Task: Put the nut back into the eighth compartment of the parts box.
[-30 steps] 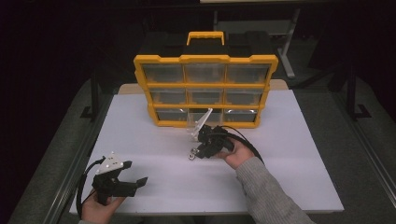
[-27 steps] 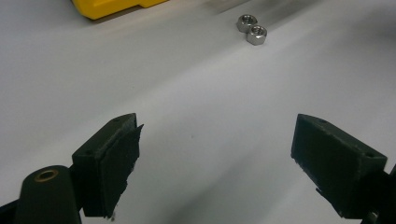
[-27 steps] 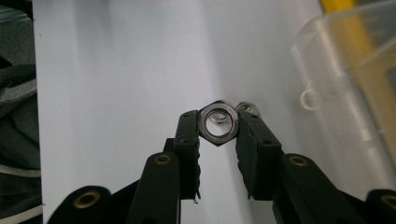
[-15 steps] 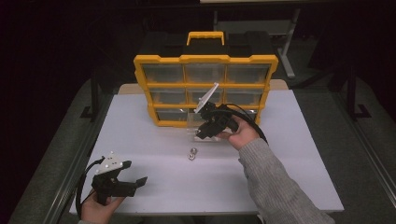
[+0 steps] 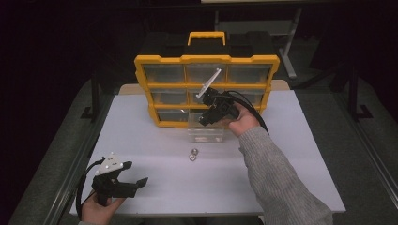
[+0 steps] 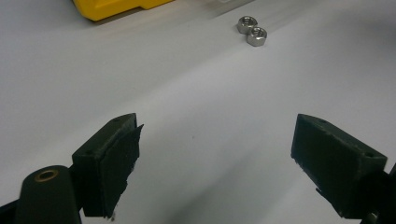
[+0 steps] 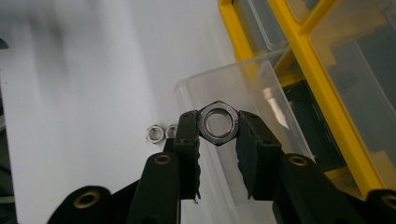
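Observation:
My right gripper (image 7: 217, 125) is shut on a steel hex nut (image 7: 217, 124), held above the pulled-out clear drawer (image 7: 243, 88) of the yellow organizer (image 5: 206, 63). In the high view that right gripper (image 5: 206, 118) hangs over the clear drawer (image 5: 205, 135) in front of the cabinet's bottom row. Two more nuts (image 5: 193, 154) lie on the white table just before the drawer; they also show as nuts (image 6: 252, 31) and nuts (image 7: 159, 132). My left gripper (image 6: 215, 154) rests open and empty near the front left, left gripper (image 5: 133, 185).
The yellow organizer with clear drawers and a black back stands at the table's far middle. The white tabletop (image 5: 281, 154) stretches around it, with dark floor and metal rails beyond its edges.
The right gripper has lifted from the loose nuts on the table and moved back toward the cabinet, now carrying one nut over the pulled-out drawer. The left gripper stayed put.

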### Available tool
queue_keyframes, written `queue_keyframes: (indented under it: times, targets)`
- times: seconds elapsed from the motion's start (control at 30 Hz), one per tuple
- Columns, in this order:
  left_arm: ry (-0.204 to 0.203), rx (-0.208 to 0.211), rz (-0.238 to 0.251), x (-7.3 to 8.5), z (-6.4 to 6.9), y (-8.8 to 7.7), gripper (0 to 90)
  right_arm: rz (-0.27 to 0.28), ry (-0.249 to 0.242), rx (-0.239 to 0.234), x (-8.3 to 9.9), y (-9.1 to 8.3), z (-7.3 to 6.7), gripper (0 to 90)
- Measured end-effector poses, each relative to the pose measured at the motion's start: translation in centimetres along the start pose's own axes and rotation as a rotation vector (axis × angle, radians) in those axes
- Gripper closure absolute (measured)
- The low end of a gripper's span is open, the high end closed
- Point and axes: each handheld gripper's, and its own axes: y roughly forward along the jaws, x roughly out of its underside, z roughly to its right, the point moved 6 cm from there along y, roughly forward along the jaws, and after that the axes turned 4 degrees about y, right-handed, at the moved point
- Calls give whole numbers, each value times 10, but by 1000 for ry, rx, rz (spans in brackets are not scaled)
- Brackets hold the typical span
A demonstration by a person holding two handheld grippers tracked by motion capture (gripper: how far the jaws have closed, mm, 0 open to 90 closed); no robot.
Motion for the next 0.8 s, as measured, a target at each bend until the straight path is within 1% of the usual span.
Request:
queue_keyframes:
  times: [0.03, 0.1, 0.13, 0.27, 0.3, 0.37, 0.4, 0.43, 0.53, 0.63, 0.73, 0.8]
  targets:
    - [0, 0, -1, 0, 0, 0, 150, -11, 11, 5, 2, 3, 3, 691]
    - [-1, 0, -1, 0, 0, 0, 149, -16, 15, 9, 2, 5, 5, 691]
    - [-4, 1, -2, 0, 0, 0, 149, -28, 27, 15, 4, 8, 8, 691]
    - [-10, 0, 5, 0, 0, 1, 149, -33, 33, 21, 5, 12, 12, 691]
    - [-13, 1, 9, 0, 0, 1, 150, -35, 44, 23, 6, 13, 14, 691]
    - [-12, 2, 9, 0, 0, 1, 149, -41, 51, 24, 8, 20, 17, 690]
    - [-13, 1, 9, 0, 0, 1, 149, -41, 51, 24, 8, 20, 17, 690]
    - [-12, 1, 7, 0, 0, 1, 150, -47, 53, 24, 10, 25, 19, 690]
    - [-12, 0, 9, 0, 0, 1, 150, -57, 65, 21, 14, 31, 20, 691]
    - [-13, -1, 9, 0, 0, 1, 149, -58, 62, 22, 16, 35, 22, 690]
    - [-8, -1, 9, 0, -1, 1, 150, -62, 73, 24, 19, 40, 24, 690]
    - [-12, 0, 10, 0, 0, 1, 150, -67, 77, 17, 21, 42, 25, 690]
